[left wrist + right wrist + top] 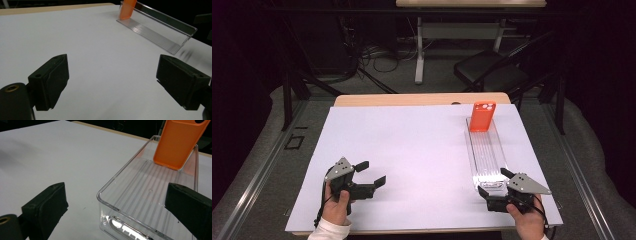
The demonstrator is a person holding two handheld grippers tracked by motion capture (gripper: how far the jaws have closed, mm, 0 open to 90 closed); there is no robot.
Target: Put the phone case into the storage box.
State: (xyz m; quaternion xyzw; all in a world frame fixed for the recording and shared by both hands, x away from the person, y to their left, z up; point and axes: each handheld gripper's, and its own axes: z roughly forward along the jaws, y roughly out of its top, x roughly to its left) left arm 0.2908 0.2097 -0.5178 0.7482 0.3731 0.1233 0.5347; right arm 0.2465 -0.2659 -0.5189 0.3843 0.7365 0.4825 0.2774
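High view first: I see my left gripper (373, 172) low over the white sheet (412, 150) at the near left, jaws spread wide, nothing between them, my left hand (337, 202) wrapped round the body with a white sleeve (328, 231) at the bottom edge. My right gripper (494, 182) sits at the near right, jaws also spread, straddling the near end of the clear tray (486, 160), one jaw beside the tray's right wall, the other off its near left corner; whether either jaw touches the plastic I cannot tell. My right hand (527, 217) grips it from below. The tray is long and narrow, running away from me along the right side of the sheet, and the orange phone case (482, 116) stands tilted at its far end, leaning on the far wall. Wooden table (422, 99) edge shows past the sheet. Left gripper view: both black jaws well apart over bare white sheet (100, 50), gap empty; tray (160, 32) lies far off at upper right, orange case (126, 10) at its far end. Right gripper view: jaws spread, the tray's near rounded corner (117, 195) between them, ribbed floor visible, case (177, 142) propped upright-ish inside at the far end, its lower edge on the tray floor.
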